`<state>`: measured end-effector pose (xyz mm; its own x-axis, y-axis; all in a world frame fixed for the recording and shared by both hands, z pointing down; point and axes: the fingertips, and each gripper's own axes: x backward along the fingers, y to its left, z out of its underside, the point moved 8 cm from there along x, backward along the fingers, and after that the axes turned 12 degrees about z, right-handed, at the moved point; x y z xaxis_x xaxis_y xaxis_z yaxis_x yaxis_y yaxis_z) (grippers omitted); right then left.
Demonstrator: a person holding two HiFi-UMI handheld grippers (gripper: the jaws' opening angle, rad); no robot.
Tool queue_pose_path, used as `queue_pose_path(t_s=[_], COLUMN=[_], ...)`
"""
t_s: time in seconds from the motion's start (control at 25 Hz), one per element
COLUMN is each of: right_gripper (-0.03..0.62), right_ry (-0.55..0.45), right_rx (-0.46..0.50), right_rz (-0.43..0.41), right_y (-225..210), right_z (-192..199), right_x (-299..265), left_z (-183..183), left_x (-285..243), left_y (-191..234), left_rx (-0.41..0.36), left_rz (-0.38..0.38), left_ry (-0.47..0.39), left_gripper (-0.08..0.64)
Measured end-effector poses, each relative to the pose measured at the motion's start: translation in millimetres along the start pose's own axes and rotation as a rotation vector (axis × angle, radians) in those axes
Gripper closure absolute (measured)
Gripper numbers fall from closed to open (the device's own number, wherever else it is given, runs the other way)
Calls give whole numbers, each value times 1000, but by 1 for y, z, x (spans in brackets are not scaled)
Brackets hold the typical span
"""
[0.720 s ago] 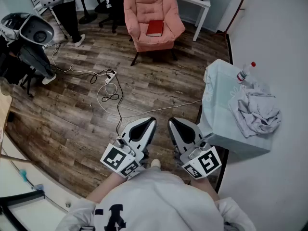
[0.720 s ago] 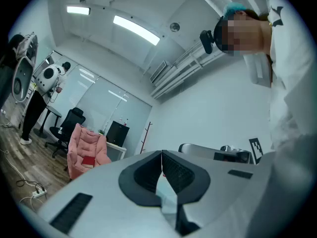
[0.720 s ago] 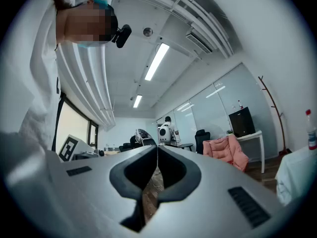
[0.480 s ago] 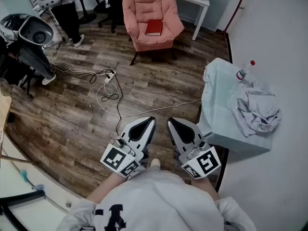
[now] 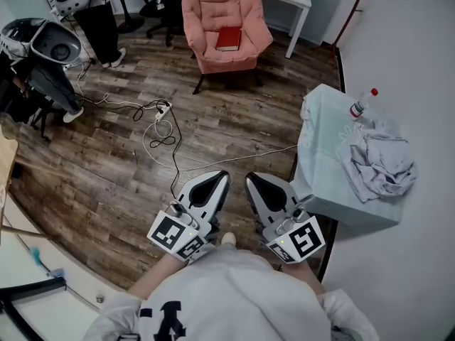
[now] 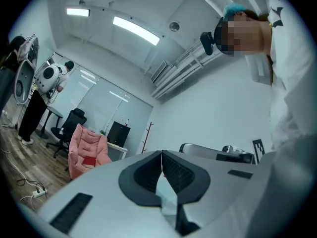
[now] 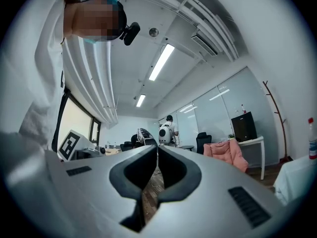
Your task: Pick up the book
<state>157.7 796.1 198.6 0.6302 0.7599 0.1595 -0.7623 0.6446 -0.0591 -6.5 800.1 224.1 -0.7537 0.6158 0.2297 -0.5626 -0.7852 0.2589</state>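
As we judge it, nothing of the pickup is done yet. The wooden floor (image 5: 106,169) stretches wide between us and the goal. The pink armchair (image 5: 213,9) stands well ahead of both claws, and the book (image 5: 228,40) lies flat on its seat, untouched. We hold the left claw (image 5: 220,177) and the right claw (image 5: 250,179) side by side near our body, each with its jaws pressed together and nothing between them. The whole job is left: cross the floor, open a claw, take the book and lift it.

The floor is dark plank with a streaked grain, and thin cables (image 5: 165,137) loop over it ahead and to the left of the left claw. The armchair is soft and quilted, on thin dark legs. Just right of the right claw stands a worktop (image 5: 316,162) draped in smooth pale green cloth. It carries a crumpled grey rag (image 5: 377,163) and a small clear bottle (image 5: 360,108) with a red cap. The claws are smooth grey shells with dark ribbed pads. The book is a thin, stiff red rectangle.
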Motion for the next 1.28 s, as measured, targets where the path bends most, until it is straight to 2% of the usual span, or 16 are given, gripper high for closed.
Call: queue_pose_path(t_s=[0.48,0.76,1.0,1.28], right_gripper=[561,561,561,561], right_ry=[3,17,15,-5], right_rx=[1,-10,2,14], right_rz=[13,1,15,51], right_y=[-33,-49,-72,-120], right_z=[2,9,16,27], right_x=[17,9,-30,-111], left_z=[16,22,20,5], left_x=[-27,-39,-62,-108], left_y=[-13,0,38,129], left_rx=[7,16,19,-5], left_rz=[-9,-20,-6,6], left_ry=[-15,2,1,-3], left_gripper=[554,554,554,554])
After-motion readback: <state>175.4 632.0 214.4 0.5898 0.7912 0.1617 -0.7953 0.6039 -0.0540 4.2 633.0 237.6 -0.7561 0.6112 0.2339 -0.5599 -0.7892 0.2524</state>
